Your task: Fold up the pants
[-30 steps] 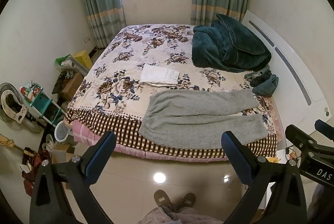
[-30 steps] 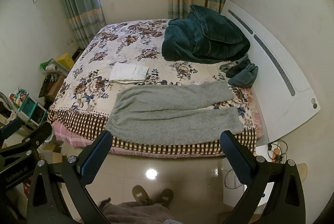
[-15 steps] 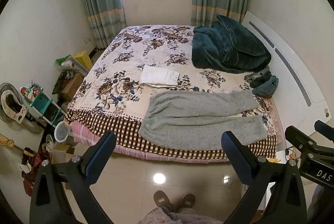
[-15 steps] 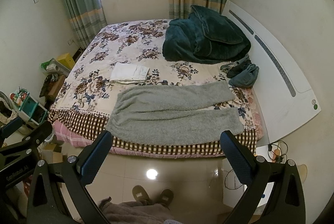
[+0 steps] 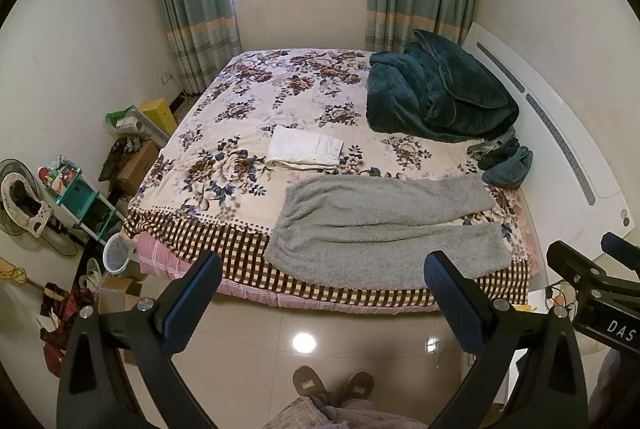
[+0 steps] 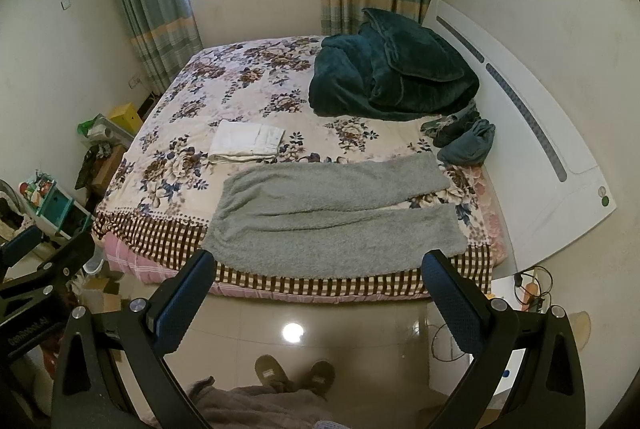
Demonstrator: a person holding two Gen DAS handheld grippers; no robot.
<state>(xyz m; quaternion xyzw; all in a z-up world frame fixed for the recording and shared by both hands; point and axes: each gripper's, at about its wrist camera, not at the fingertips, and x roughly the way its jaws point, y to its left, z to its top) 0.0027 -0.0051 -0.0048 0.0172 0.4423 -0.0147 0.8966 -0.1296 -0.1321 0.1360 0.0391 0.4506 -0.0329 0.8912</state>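
Grey fleece pants (image 5: pixel 384 229) lie spread flat on the near edge of the bed, waist to the left, two legs to the right; they also show in the right wrist view (image 6: pixel 336 217). My left gripper (image 5: pixel 322 271) is open and empty, held above the floor in front of the bed. My right gripper (image 6: pixel 318 269) is open and empty too, at the same distance from the pants. The right gripper's body shows at the right edge of the left wrist view (image 5: pixel 592 281).
The bed (image 5: pixel 240 133) has a floral cover. A folded white garment (image 5: pixel 304 149) lies behind the pants. A dark green blanket (image 5: pixel 436 93) is heaped by the white headboard (image 5: pixel 560 149). Clutter and a shelf (image 5: pixel 76 189) stand on the left. My slippered feet (image 5: pixel 332 383) stand on the tiled floor.
Both views have drifted very slightly; the pants, the bed and both open grippers stand as before.
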